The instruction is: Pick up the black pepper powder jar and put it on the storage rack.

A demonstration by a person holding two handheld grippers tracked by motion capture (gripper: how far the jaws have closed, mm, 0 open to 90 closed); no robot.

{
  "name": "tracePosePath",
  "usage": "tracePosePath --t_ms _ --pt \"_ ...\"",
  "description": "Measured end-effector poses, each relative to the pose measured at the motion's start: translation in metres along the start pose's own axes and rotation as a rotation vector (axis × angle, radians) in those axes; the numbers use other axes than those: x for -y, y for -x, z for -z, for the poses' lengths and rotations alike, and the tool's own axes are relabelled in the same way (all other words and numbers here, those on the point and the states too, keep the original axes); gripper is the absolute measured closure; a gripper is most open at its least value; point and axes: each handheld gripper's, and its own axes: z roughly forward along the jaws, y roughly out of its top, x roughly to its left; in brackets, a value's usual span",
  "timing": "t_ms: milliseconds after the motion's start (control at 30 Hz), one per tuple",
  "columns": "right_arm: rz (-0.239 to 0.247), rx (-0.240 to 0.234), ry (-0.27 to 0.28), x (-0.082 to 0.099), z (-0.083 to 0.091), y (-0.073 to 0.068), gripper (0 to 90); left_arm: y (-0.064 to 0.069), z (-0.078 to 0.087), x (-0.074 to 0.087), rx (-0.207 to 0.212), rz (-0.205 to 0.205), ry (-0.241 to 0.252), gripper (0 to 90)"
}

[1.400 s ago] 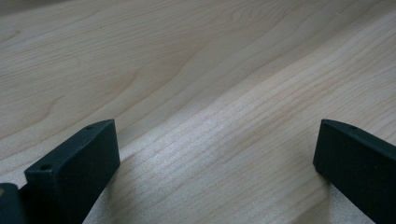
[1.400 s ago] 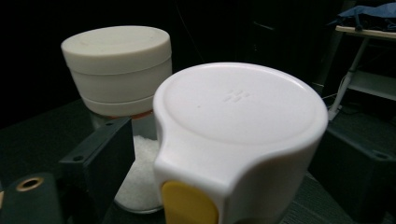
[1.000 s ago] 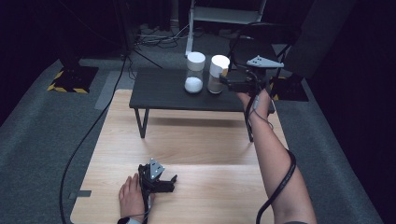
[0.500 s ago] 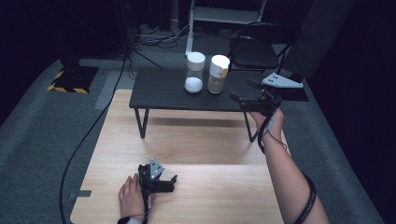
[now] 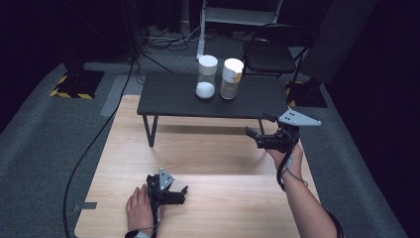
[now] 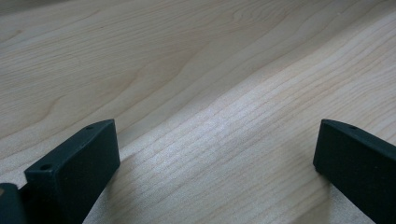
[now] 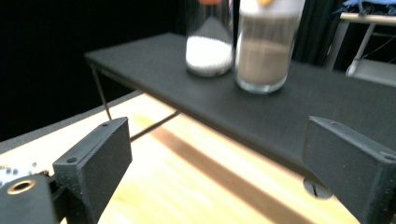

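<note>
Two glass jars stand side by side on a low black table [image 5: 168,96]. One jar [image 5: 206,77] [image 7: 208,42] holds white powder, the other [image 5: 231,79] [image 7: 266,51] a brownish fill under a white lid. My right gripper [image 5: 258,130] [image 7: 215,154] hovers open off the black table's front right corner, jaws pointing left toward the jars and holding nothing. My left gripper [image 5: 173,191] [image 6: 215,149] rests open on the wooden tabletop [image 5: 223,158] near the front edge. Bare wood grain lies between its jaws.
A folding chair [image 5: 270,54] and a white stand [image 5: 237,12] sit behind the black table. A yellow-and-black striped base [image 5: 74,84] lies at far left. A cable [image 5: 99,134] runs over the grey carpet beside the wooden board.
My right gripper has drawn back from the jars, moving down and toward the person, past the black table's front right corner. The left gripper has stayed put.
</note>
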Motion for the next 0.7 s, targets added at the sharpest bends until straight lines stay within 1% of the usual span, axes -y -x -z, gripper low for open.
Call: tracePosePath --t_ms 33,67,100,200,300,400,433,533,700 --pt "-0.009 -0.003 -0.008 0.011 0.000 -0.002 8.1 0.000 0.000 0.000 0.000 0.000 0.000 0.0" --pt "-0.009 -0.003 -0.008 0.011 0.000 -0.002 8.1 0.000 0.000 0.000 0.000 0.000 0.000 0.0" --pt "-0.012 -0.004 -0.029 0.021 -0.002 -0.006 8.1 0.000 0.000 0.000 0.000 0.000 0.000 0.0" --pt "-0.016 -0.008 -0.046 0.035 -0.003 -0.010 8.1 0.000 0.000 0.000 0.000 -0.001 0.000 0.0" --pt "-0.028 -0.007 -0.054 0.054 -0.002 -0.015 8.1 0.000 0.000 0.000 0.000 0.000 0.000 0.0" --pt "-0.043 0.000 -0.049 0.074 0.000 -0.021 8.0 0.000 0.000 0.000 0.000 0.000 0.000 0.0" --pt "-0.045 0.001 -0.052 0.078 0.001 -0.022 8.0 0.000 0.000 0.000 0.000 0.000 0.000 0.0" --pt "-0.040 0.010 -0.068 0.096 0.003 -0.028 8.0 0.000 0.000 0.000 0.000 0.000 0.001 0.0" --pt "-0.064 0.011 -0.112 0.121 0.004 -0.033 7.2 0.000 0.000 0.000 0.000 0.000 0.001 0.0"
